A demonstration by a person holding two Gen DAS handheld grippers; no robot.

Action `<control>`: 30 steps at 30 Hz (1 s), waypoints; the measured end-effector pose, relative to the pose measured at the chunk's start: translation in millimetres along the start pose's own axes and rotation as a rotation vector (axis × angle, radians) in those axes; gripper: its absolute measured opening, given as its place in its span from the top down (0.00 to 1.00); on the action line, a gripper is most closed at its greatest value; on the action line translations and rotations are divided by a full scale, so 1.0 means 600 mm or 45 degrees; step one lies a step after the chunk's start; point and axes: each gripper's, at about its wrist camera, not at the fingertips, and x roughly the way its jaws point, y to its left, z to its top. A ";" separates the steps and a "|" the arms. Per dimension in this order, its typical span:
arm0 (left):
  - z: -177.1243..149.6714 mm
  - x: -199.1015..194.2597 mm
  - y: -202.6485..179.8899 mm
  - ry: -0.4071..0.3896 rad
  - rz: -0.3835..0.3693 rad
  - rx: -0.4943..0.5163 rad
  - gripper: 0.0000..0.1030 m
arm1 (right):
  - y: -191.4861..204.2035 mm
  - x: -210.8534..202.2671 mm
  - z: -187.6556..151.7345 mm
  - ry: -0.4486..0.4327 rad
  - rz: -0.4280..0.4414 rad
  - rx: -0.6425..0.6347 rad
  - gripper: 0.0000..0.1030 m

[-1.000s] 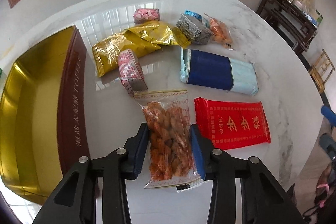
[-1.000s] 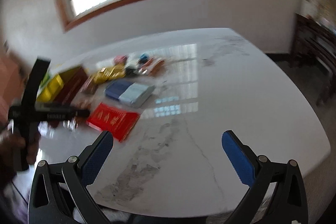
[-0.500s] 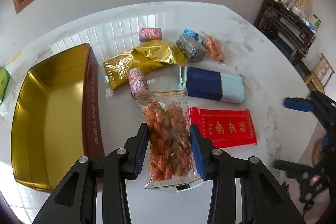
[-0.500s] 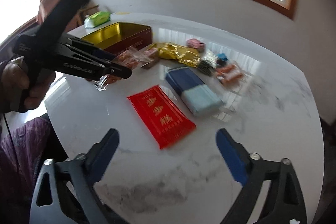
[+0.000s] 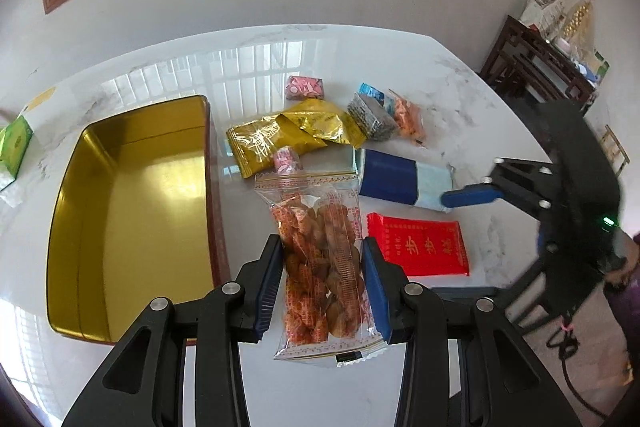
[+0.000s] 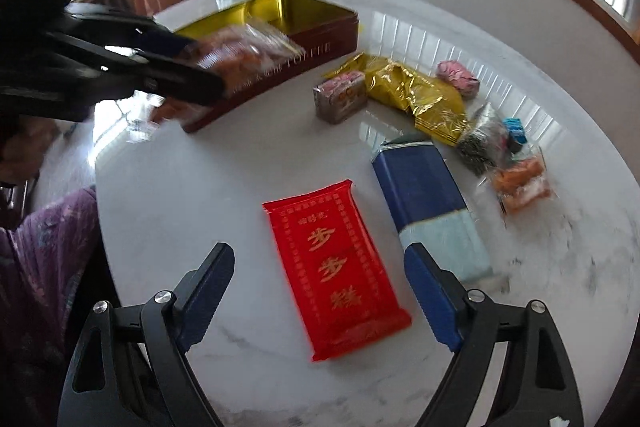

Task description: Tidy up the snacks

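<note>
My left gripper (image 5: 320,243) is shut on a clear bag of orange twisted snacks (image 5: 320,259), held above the white marble table (image 5: 260,379) just right of the open gold tin (image 5: 132,187). From the right wrist view the same bag (image 6: 248,47) hangs in front of the tin's maroon wall (image 6: 304,47). My right gripper (image 6: 319,251) hovers over a red packet with gold characters (image 6: 336,267). Its jaws are closing, wide on either side of the packet, and the pads do not touch it. One of its blue fingers (image 5: 472,195) shows at the right.
A blue and pale-blue packet (image 6: 420,187) lies beside the red one. Behind it lie gold foil packets (image 6: 412,95), small pink packs (image 6: 458,77) and an orange snack bag (image 6: 520,183). A green box (image 5: 14,147) sits left of the tin, and a dark sideboard (image 5: 536,67) stands far right.
The left gripper has lifted the snack bag, so more of the tin shows. The right gripper has swung in, rolled, and come over the red packet with its jaws narrower.
</note>
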 end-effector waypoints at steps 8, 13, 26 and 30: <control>-0.003 -0.015 0.005 -0.014 0.010 0.011 0.61 | 0.004 0.059 0.017 0.199 -0.012 -0.070 0.27; -0.005 -0.019 0.006 -0.022 0.027 0.013 0.61 | 0.001 0.055 0.019 0.202 -0.072 -0.001 0.53; -0.001 -0.030 0.017 -0.053 0.043 0.003 0.61 | -0.028 -0.097 -0.132 -0.117 -0.219 0.477 0.58; 0.004 -0.033 0.023 -0.055 0.039 -0.018 0.61 | -0.113 -0.147 -0.214 -0.202 -0.316 0.760 0.58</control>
